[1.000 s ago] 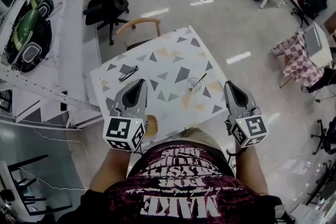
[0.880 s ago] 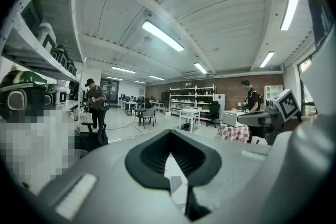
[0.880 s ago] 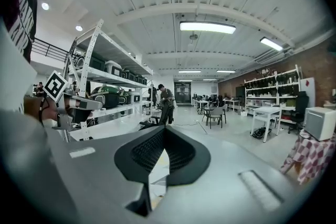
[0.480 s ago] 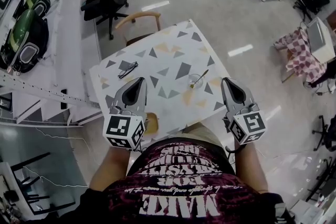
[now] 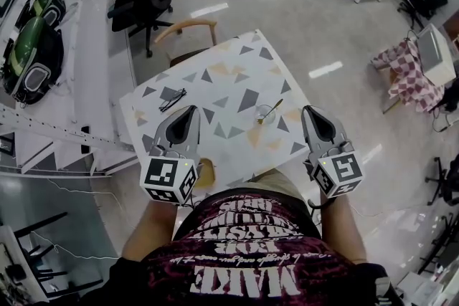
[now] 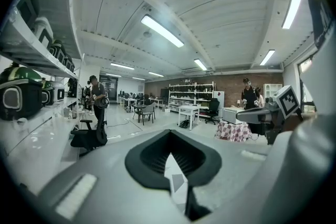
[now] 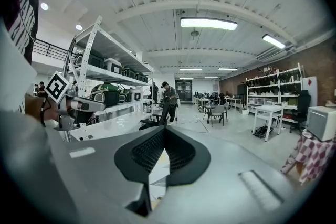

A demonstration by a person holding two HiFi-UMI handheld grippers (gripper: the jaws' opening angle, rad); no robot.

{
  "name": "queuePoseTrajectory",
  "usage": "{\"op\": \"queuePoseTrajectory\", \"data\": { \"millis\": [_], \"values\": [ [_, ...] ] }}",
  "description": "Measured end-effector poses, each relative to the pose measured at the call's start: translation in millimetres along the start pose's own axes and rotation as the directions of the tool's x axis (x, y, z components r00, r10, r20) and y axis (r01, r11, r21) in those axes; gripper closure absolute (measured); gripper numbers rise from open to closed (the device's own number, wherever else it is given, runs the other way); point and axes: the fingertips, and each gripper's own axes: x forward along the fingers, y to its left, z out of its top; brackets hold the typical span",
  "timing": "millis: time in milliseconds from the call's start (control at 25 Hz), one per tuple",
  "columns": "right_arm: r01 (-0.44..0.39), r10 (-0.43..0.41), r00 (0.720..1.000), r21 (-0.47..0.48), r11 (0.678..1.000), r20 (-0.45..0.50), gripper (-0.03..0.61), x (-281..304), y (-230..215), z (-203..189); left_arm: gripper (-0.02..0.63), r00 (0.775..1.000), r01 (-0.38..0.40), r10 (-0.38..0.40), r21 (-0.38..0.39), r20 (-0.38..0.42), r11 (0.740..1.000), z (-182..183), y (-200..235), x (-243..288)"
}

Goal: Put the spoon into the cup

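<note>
- Hardly anything has moved since the earlier frames: both grippers keep their places at the lower middle of the head view, and the room has only slid a touch toward the upper left.
- From the head view alone I see the cup [image 5: 266, 112] on the patterned table [image 5: 215, 79], with the spoon [image 5: 273, 106] leaning in it, handle toward the upper right. Dark eyeglasses [image 5: 174, 99] lie on the table's left part.
- Neither gripper view shows cup or spoon. They look out level across the room instead, at the ceiling lights and shelves.
- Looking along the left gripper [image 6: 169, 150], I see a person [image 6: 96, 99] standing at middle left. Its jaws are together with nothing between them, and only a sliver of tabletop shows through the slit.
- Looking along the right gripper [image 7: 160, 152], I see its jaws likewise closed and empty.
- Both forearms rise from the bottom of the head view. Each gripper points toward the top of the frame, marker cube nearest me.
- I see the left gripper [image 5: 188, 113] over the table's lower left edge and the right gripper [image 5: 313, 113] by its lower right corner.
- I place the cup between the two tips, much nearer the right one, just to its left and clear of it.
</note>
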Motion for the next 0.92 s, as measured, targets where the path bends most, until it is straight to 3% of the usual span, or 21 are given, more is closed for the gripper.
{"op": "queuePoseTrajectory", "data": {
  "millis": [920],
  "values": [
    [0.005, -0.005, 1.000, 0.002, 1.000, -0.021, 0.551, -10, -2, -6, 0.614, 1.000, 0.002, -0.002, -0.012, 0.001, 1.000, -3, -5, -1]
  ]
}}
